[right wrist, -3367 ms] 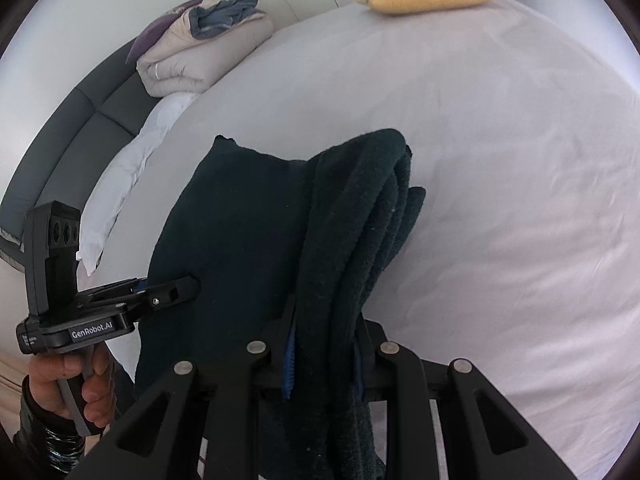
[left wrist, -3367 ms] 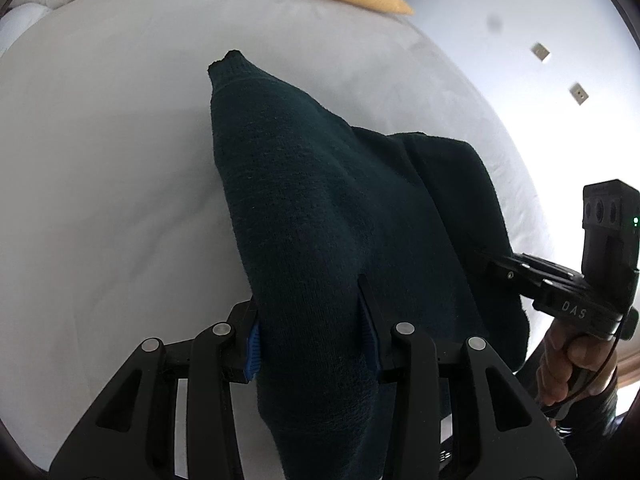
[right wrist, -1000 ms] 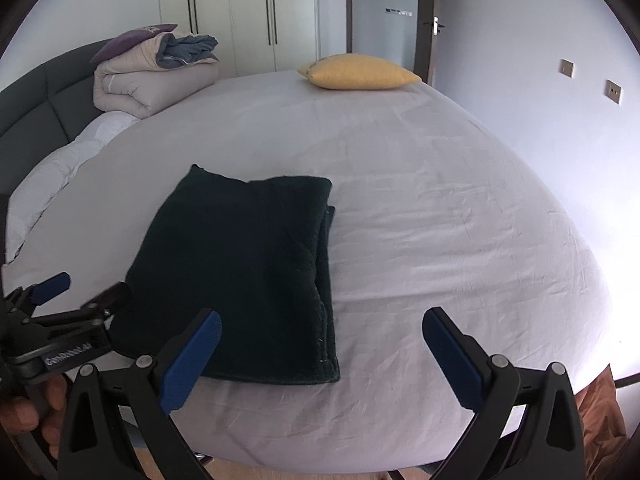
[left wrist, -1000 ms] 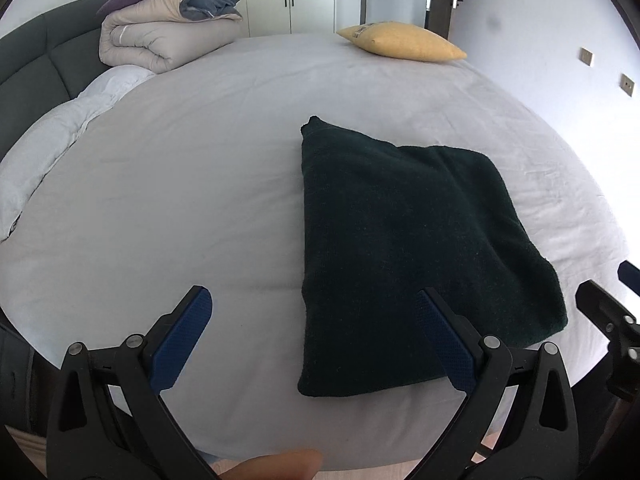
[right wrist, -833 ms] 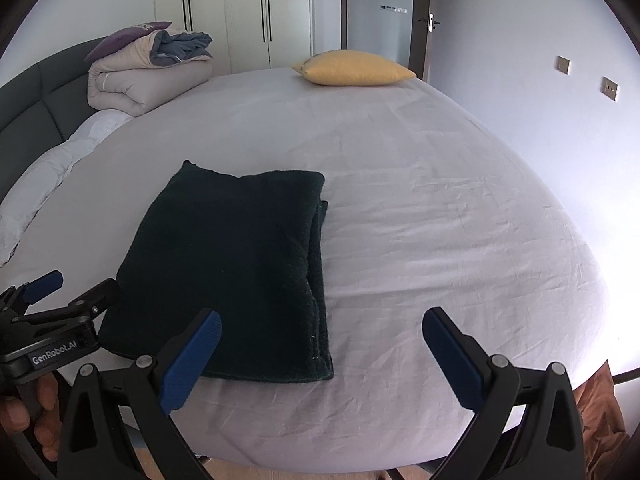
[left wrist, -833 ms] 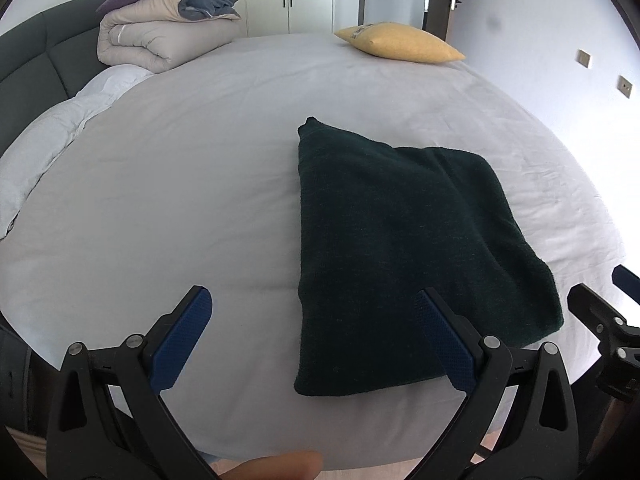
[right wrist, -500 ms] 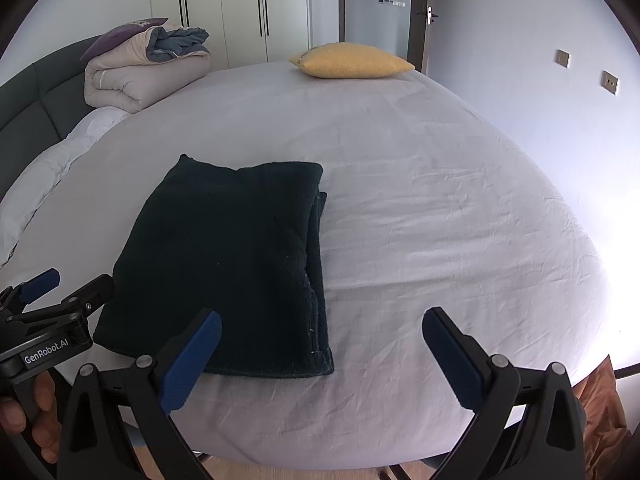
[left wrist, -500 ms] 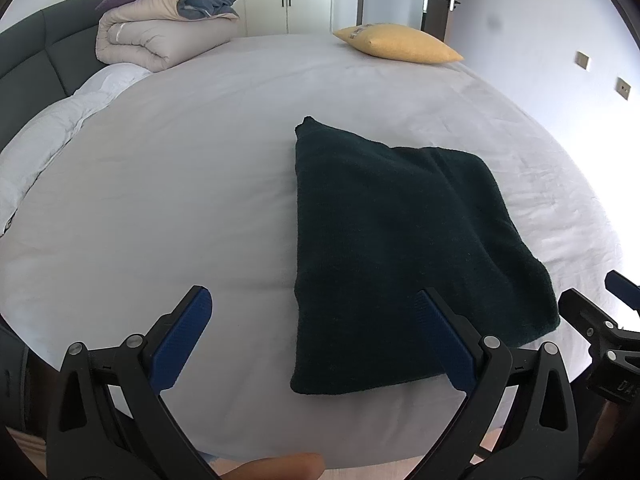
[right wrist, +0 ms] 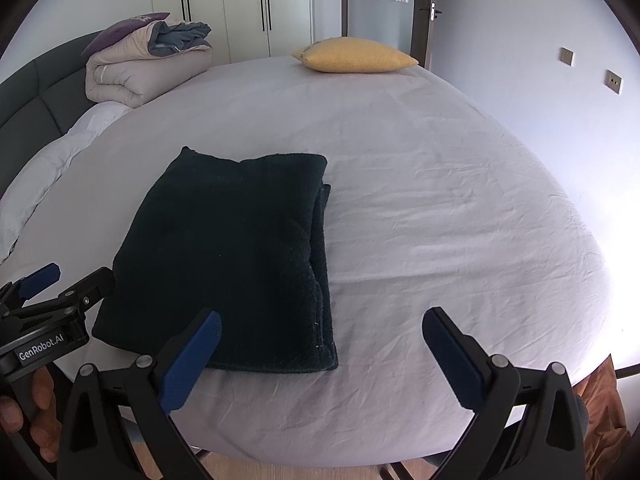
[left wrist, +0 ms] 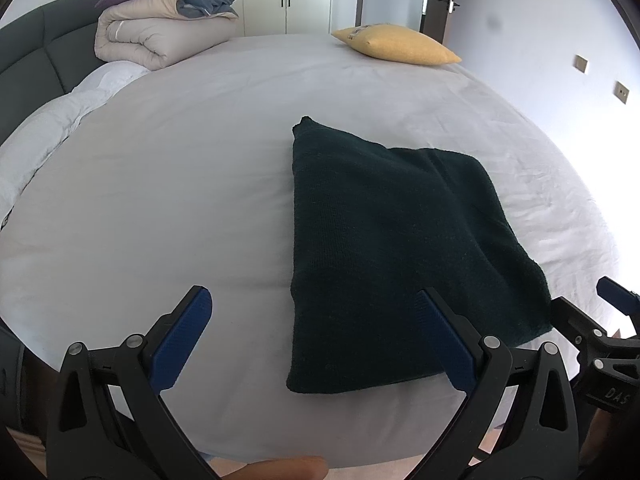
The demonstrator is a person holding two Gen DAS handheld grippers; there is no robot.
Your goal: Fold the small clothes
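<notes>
A dark green knitted garment [left wrist: 392, 248] lies folded into a flat rectangle on the white bed sheet [left wrist: 160, 200], near the front edge. It also shows in the right wrist view [right wrist: 236, 256], with stacked layers along its right side. My left gripper [left wrist: 314, 336] is open and empty, held back from the garment's near edge. My right gripper [right wrist: 320, 354] is open and empty, just off the garment's near right corner. Each gripper shows at the edge of the other's view, the right one [left wrist: 600, 320] and the left one [right wrist: 60, 284].
A yellow pillow [left wrist: 394, 45] lies at the far side of the bed. A rolled beige duvet [left wrist: 160, 36] with a purple pillow sits at the far left by the dark headboard [left wrist: 36, 60]. White pillows [left wrist: 52, 128] lie on the left. Wardrobe doors and a wall stand behind.
Both grippers let go of the garment, which now lies folded flat on the bed. Both have opened and pulled back toward the bed's front edge.
</notes>
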